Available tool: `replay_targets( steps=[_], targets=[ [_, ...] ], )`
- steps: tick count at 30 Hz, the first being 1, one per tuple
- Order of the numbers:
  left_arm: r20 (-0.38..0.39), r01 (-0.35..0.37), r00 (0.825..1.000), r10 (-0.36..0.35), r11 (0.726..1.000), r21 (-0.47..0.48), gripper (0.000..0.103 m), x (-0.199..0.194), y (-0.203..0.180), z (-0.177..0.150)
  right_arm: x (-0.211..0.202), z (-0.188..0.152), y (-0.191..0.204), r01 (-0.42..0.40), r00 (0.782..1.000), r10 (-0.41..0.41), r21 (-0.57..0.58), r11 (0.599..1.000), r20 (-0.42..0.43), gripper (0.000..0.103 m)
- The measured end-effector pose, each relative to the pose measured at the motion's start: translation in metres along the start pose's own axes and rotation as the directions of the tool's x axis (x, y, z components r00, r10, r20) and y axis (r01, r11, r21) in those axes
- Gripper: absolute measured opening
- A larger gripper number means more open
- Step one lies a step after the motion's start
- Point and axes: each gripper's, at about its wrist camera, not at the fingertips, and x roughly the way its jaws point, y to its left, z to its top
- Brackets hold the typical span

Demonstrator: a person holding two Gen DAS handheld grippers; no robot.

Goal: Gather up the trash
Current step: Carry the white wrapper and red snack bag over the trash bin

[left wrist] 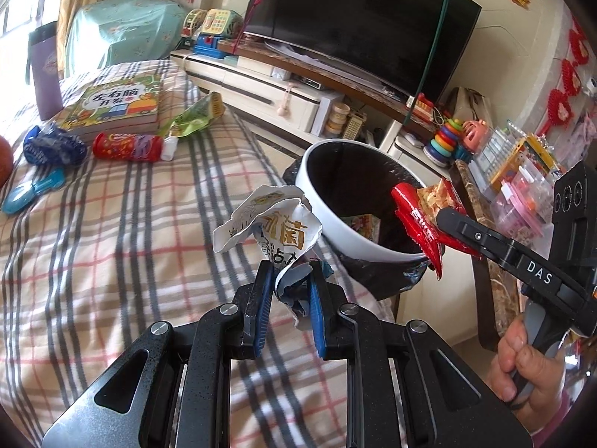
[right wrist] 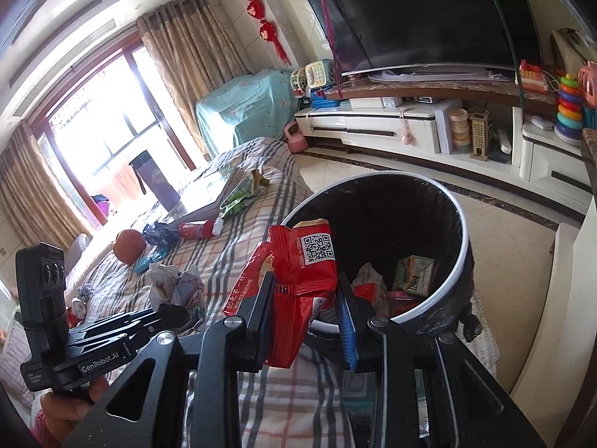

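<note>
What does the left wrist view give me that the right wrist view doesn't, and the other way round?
Only the left wrist view: the children's book cover, readable, and the left claw shut on the crumpled white wrapper, seen close.

Only the right wrist view: the window, the orange ball in full, the QR code on the red snack bag and the trash lying deep in the bin.

Both: the white-rimmed bin, the TV, the plaid cover, the red tube, and the right claw holding the red bag at the rim.
</note>
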Motion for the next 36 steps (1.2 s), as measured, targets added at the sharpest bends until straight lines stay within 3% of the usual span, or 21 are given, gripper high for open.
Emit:
replay_targets(
  steps=[36],
  targets=[
    [-0.027, 0.032, 0.999, -0.03, 0.995, 0.091, 0.017, 0.042, -0.05, 0.041, 0.019, 0.03, -0.039, 0.075, 0.997, -0.075, -0.001, 0.997, -0.011, 0.031]
  ],
)
